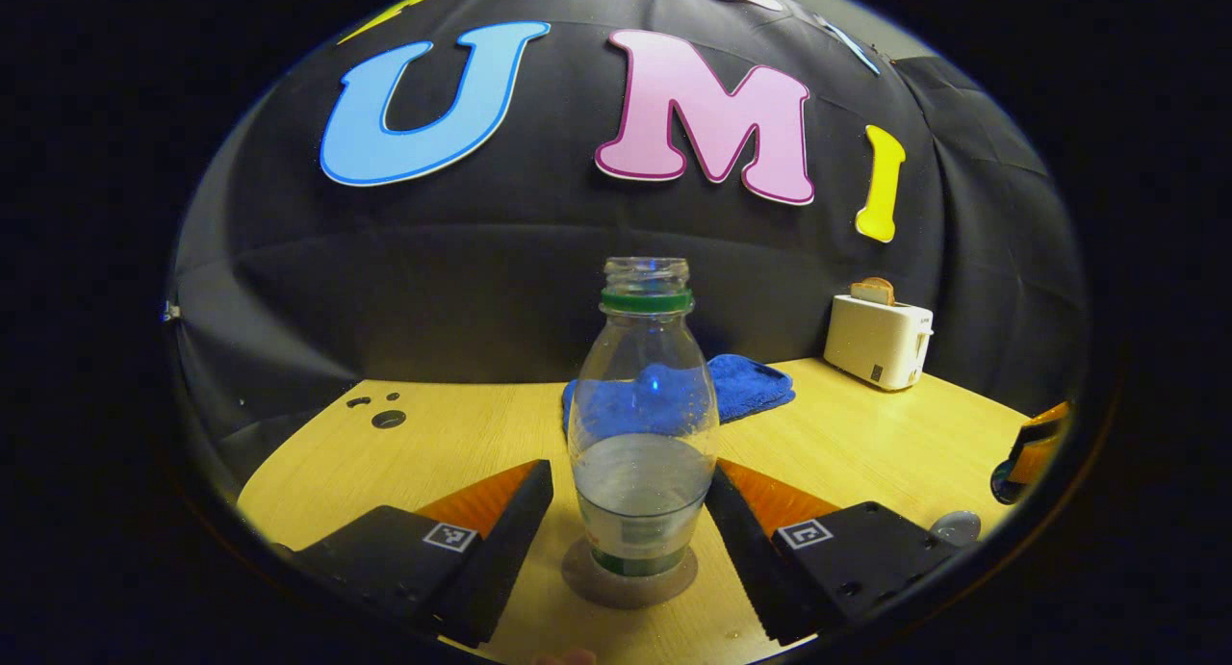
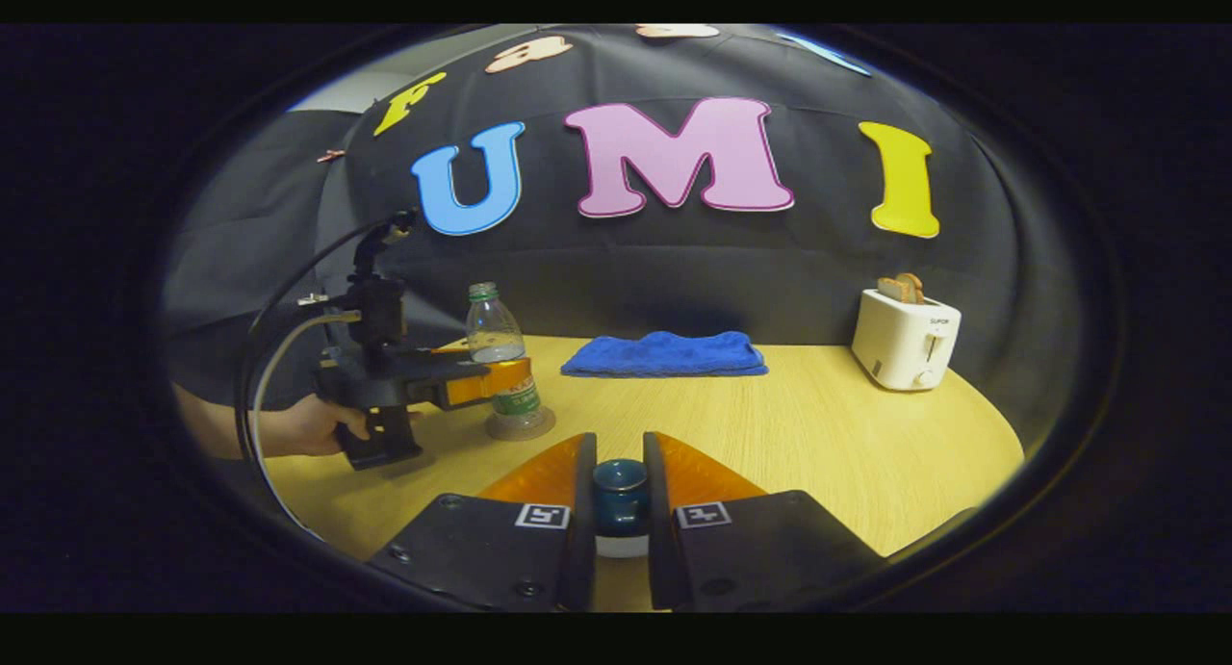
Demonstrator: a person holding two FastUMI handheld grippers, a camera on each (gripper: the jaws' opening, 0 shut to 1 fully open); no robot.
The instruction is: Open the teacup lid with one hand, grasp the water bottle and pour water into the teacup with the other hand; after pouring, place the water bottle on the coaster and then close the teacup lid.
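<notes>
Bottle on coaster, lid gripped

Clear plastic water bottle (image 1: 643,424) stands upright on round brown coaster (image 1: 629,581) on wooden worktop (image 1: 866,453); left gripper (image 1: 630,511) flanks it, open, not touching. Right gripper (image 2: 618,497) is closed on dark blue teacup lid (image 2: 620,492).

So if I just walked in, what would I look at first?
Probably the clear water bottle, uncapped and part full, standing on a round coaster between the open fingers of the left gripper. Next, the right gripper, whose fingers sit close on either side of a small dark blue teacup lid. At the back of the wooden table lie a folded blue towel and a white toaster with toast in it.
</notes>
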